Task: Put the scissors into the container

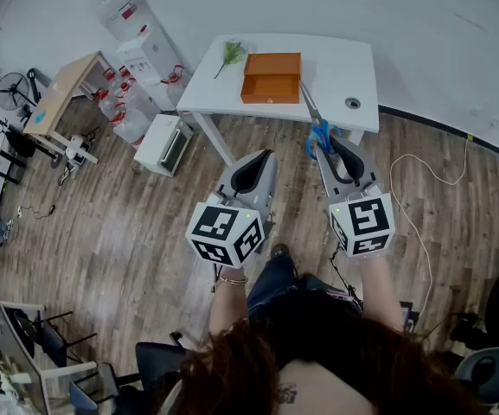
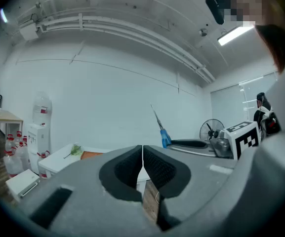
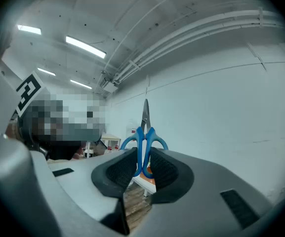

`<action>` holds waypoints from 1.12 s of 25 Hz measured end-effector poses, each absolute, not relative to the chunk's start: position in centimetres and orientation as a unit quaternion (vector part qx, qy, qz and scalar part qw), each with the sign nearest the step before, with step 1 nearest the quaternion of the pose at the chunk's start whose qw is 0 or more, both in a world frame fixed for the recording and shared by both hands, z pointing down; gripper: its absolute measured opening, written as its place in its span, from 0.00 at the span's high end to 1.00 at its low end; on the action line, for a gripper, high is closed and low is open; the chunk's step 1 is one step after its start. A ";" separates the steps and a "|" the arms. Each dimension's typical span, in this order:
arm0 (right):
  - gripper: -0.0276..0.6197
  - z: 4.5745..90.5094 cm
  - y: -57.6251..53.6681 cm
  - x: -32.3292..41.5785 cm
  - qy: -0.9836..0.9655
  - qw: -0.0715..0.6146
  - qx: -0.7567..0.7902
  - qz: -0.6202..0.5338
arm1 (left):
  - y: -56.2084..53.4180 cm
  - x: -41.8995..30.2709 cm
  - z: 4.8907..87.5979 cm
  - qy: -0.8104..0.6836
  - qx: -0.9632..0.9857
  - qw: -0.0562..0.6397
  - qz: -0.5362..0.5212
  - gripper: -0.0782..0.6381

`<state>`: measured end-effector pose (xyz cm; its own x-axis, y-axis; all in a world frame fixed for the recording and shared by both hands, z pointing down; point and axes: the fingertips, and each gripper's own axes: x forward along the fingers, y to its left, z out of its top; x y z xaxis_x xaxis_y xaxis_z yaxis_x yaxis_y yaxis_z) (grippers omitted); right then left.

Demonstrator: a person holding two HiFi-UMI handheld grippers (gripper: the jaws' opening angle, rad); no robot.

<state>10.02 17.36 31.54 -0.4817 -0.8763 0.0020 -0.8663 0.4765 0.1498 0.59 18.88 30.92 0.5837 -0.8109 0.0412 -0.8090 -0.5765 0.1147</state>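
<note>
At the far left of the head view stand a pale wooden desk [image 1: 63, 89] and a white water dispenser [image 1: 128, 24] on the plank floor [image 1: 128, 232]. Right of them is a smooth white table [image 1: 335, 67]. It carries a leafy green sprig [image 1: 230, 54] and a boxy, matt orange container [image 1: 271, 77].

The left gripper [image 1: 262, 156] hovers in front of the table over the floor, its grey shell ending in a cube with square markers. Its own view shows the ribbed black pads [image 2: 127, 167] pressed together with nothing between them. That view also catches the scissors from the side, blades slanting up.

The right gripper [image 1: 325, 145] is clamped on the scissors [image 1: 318, 128]. Its own view shows the pads closed on the blue plastic loop handles, with the thin steel blades standing straight up between them. From the head view alone, the blades reach over the table's front edge, and the tip points at the container's right side, outside it. A pale cable [image 1: 422, 232] loops over the floor at the right.
</note>
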 end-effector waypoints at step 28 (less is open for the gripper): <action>0.83 33.2 4.3 5.7 -0.850 0.036 0.523 -0.054 | 4.8 -4.0 31.2 -0.444 0.894 0.055 -0.010 0.86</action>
